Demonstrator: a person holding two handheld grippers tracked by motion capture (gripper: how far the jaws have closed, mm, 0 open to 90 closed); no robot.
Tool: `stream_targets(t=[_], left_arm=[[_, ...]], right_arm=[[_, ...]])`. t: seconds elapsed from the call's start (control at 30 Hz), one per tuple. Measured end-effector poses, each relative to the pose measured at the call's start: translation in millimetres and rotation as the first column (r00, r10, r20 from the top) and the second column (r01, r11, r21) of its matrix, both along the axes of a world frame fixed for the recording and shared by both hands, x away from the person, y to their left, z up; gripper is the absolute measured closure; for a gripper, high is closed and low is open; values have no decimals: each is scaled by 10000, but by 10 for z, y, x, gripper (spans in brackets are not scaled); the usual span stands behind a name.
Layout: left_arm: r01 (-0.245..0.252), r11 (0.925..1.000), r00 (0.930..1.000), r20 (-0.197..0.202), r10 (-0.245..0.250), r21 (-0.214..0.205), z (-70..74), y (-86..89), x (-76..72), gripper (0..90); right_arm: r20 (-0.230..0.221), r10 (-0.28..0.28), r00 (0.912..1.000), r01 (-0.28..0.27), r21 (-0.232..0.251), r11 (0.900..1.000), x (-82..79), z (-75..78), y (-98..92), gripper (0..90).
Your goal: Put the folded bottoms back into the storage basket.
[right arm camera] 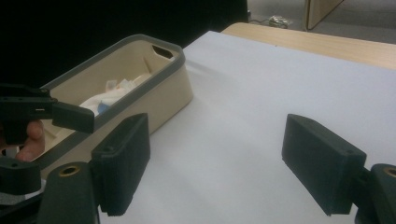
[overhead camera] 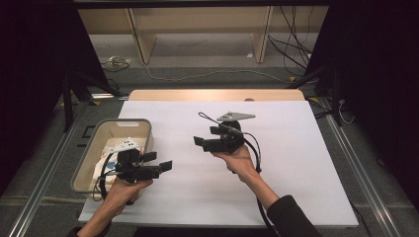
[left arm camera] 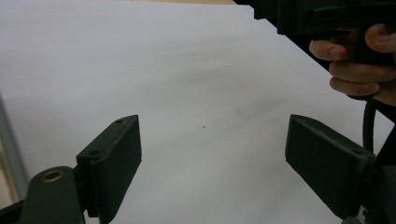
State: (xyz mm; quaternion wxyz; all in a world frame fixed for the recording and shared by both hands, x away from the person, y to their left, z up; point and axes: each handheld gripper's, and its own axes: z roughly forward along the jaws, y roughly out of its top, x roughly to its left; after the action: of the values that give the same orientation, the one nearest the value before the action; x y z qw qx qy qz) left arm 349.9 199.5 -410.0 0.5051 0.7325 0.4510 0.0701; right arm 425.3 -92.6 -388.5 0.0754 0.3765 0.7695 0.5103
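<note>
My left gripper hovers over the white sheet just right of a beige bin, jaws pointing right. In the left gripper view the left gripper is open, with only bare sheet between its jaws. My right gripper is held near the middle of the sheet, jaws pointing left toward the bin. The right gripper view shows the right gripper open and empty, facing the bin. White and pale items lie inside the bin.
The sheet covers a wooden table whose far edge shows beyond it. The other hand's gripper sits at the top right of the left gripper view. Metal rails run along both sides of the table. Cables lie on the floor behind.
</note>
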Motion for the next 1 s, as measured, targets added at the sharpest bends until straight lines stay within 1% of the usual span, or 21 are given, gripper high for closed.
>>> stream_targets(t=[0.07, 0.17, 0.2, 0.33, 0.37, 0.47, 0.6, 0.77, 0.83, 0.9, 1.0], left_arm=[[89, 9999, 9999, 130, -91, 114, 3, -24, -15, 180], [153, 9999, 9995, 278, -152, -68, 7, -23, -27, 173], [159, 9998, 9994, 294, -156, -101, 4, -22, -28, 173], [268, 9996, 9994, 238, -269, 57, -16, -39, -27, 172], [262, 9996, 9994, 225, -263, 74, -19, -50, -31, 171], [397, 9991, 9987, 327, -402, 147, -23, -67, -40, 169], [506, 9985, 9977, 433, -515, 212, -29, -83, -52, 169], [666, 9977, 9955, 666, -675, 151, -31, -99, -75, 168], [709, 9974, 9950, 696, -713, 89, -35, -109, -81, 168], [736, 9972, 9944, 742, -746, 163, -38, -121, -85, 168], [761, 9970, 9938, 806, -772, 157, -41, -123, -86, 168]], right_arm=[[35, -32, 10000, 32, 10, 10000, -14, -19, -36, 231], [33, -51, 10000, 51, 37, 10000, -40, -38, -79, 216], [48, -49, 10000, 49, 77, 10000, -49, -40, -94, 213], [133, -114, 9998, 112, 163, 9998, -83, -40, -146, 197], [91, -125, 9999, 123, 209, 9997, -95, -38, -157, 193], [198, -129, 9997, 125, 203, 9997, -117, -38, -192, 178], [223, -178, 9996, 172, 239, 9996, -145, -41, -239, 166], [337, -286, 9990, 276, 293, 9992, -188, -38, -310, 165], [398, -297, 9988, 285, 322, 9991, -209, -37, -339, 165], [468, -341, 9983, 326, 334, 9989, -231, -35, -367, 166], [532, -403, 9978, 381, 405, 9985, -259, -31, -410, 165]])
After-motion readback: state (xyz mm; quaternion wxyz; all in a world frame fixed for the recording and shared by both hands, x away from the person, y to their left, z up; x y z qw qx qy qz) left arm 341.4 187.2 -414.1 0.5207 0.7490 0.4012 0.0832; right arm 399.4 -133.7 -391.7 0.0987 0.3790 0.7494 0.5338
